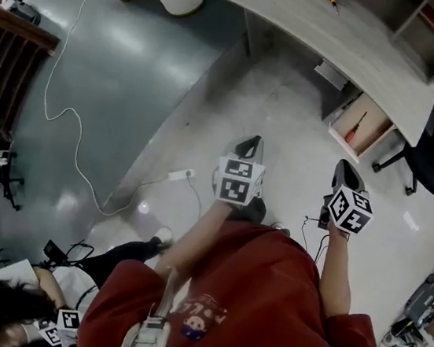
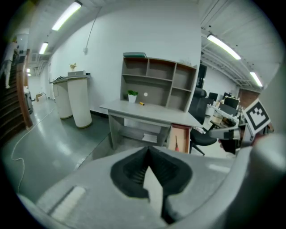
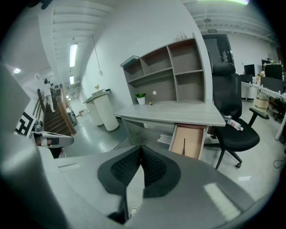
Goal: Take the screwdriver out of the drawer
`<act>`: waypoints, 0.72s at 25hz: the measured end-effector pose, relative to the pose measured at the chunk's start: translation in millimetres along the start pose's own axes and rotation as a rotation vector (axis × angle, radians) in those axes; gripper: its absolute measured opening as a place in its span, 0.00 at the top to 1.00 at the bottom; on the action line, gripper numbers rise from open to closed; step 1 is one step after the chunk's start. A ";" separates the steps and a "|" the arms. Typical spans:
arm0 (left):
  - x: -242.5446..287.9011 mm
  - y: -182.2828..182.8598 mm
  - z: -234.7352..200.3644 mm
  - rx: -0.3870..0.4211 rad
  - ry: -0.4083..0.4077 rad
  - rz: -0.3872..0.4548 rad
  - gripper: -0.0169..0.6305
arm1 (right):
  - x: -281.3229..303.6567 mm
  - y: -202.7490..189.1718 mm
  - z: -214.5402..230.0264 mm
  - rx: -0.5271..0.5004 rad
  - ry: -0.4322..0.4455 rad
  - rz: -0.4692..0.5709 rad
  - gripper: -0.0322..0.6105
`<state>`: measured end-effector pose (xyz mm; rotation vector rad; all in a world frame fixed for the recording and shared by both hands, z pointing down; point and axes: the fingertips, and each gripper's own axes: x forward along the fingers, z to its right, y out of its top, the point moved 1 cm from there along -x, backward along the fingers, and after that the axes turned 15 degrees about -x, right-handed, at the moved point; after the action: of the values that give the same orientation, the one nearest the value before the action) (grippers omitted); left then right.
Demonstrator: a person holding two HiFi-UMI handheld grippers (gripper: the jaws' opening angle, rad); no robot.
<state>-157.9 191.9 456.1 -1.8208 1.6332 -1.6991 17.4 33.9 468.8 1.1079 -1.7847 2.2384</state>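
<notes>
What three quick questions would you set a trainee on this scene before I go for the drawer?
1. True or false: the drawer under the desk stands open.
2. Where does the red-handled screwdriver lie? A: in the drawer. B: on the chair. C: on the floor.
3. In a word, what do the left tool and the right tool hold?

Key: 1 true. 2 A. 3 nothing; both are shut and empty, well short of the drawer.
</notes>
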 end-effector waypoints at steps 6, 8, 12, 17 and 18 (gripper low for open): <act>22.5 34.3 -12.5 0.043 -0.081 -0.025 0.98 | 13.1 18.0 -1.8 0.045 -0.089 0.011 0.95; 36.2 40.1 -7.6 0.073 -0.116 -0.037 0.98 | 13.5 17.5 5.3 0.071 -0.132 0.019 0.95; 58.4 45.2 4.0 0.129 -0.183 -0.072 0.98 | 9.0 16.5 14.7 0.119 -0.207 0.033 0.95; 74.5 51.4 23.2 0.174 -0.248 -0.093 0.98 | 0.2 9.9 23.6 0.152 -0.271 0.028 0.95; 77.3 50.9 26.9 0.186 -0.259 -0.096 0.98 | -0.9 6.8 25.9 0.162 -0.281 0.026 0.95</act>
<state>-184.9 99.3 456.9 -1.9578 1.2622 -1.5161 27.4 9.4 464.5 1.5060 -1.7414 2.3790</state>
